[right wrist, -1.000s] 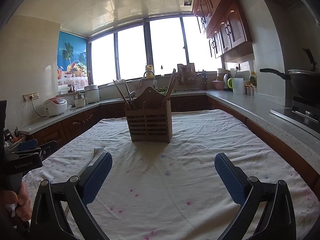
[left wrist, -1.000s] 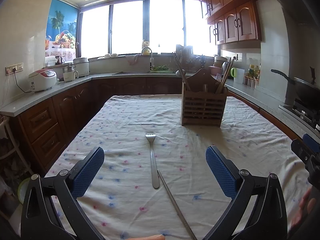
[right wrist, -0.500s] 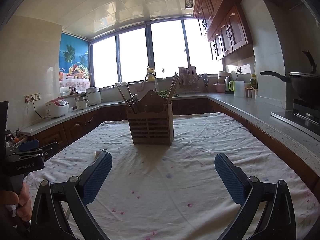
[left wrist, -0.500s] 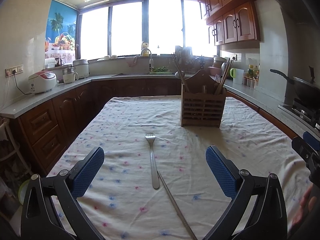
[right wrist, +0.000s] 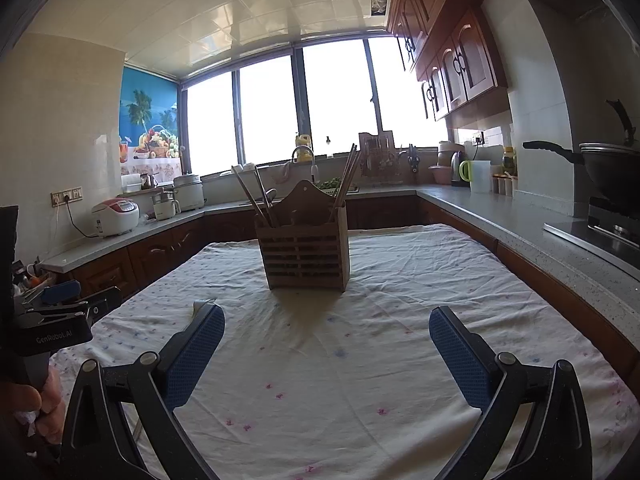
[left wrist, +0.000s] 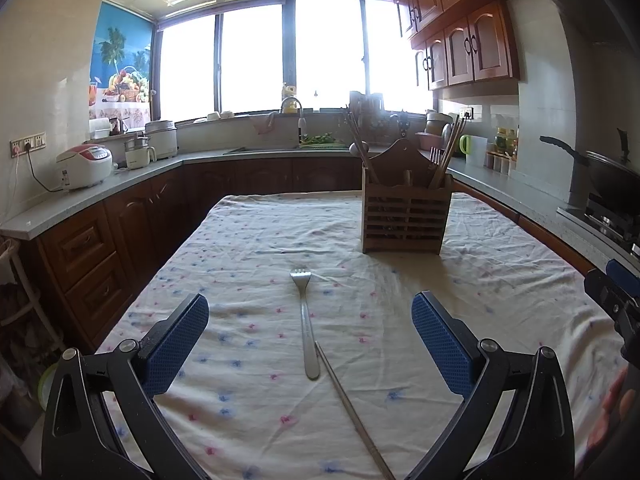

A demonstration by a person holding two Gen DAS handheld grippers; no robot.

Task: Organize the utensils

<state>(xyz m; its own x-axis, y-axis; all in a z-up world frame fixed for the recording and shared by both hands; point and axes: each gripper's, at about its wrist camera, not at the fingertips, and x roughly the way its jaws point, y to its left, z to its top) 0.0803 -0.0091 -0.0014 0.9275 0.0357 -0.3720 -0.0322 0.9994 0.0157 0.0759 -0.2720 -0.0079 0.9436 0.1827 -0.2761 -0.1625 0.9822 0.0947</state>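
Note:
A metal fork (left wrist: 306, 320) lies on the flowered tablecloth (left wrist: 248, 248), tines pointing away, between the fingers of my open, empty left gripper (left wrist: 310, 338). A single metal chopstick (left wrist: 352, 404) lies slanted just right of the fork's handle. A wooden utensil holder (left wrist: 405, 220) with chopsticks and a spoon stands farther back; in the right wrist view the holder (right wrist: 305, 254) is straight ahead. My right gripper (right wrist: 326, 354) is open and empty above the cloth. The fork's tines (right wrist: 202, 305) peek out behind its left finger.
Counters run around the table, with a rice cooker (left wrist: 85, 166) on the left, a sink (left wrist: 292, 148) at the back and a wok (left wrist: 608, 172) on the stove at the right. The other gripper (left wrist: 618, 304) shows at the left wrist view's right edge.
Both cameras have tilted up slightly, so the holder and table sit a little lower in view. Nothing on the table has moved and both grippers stay open.

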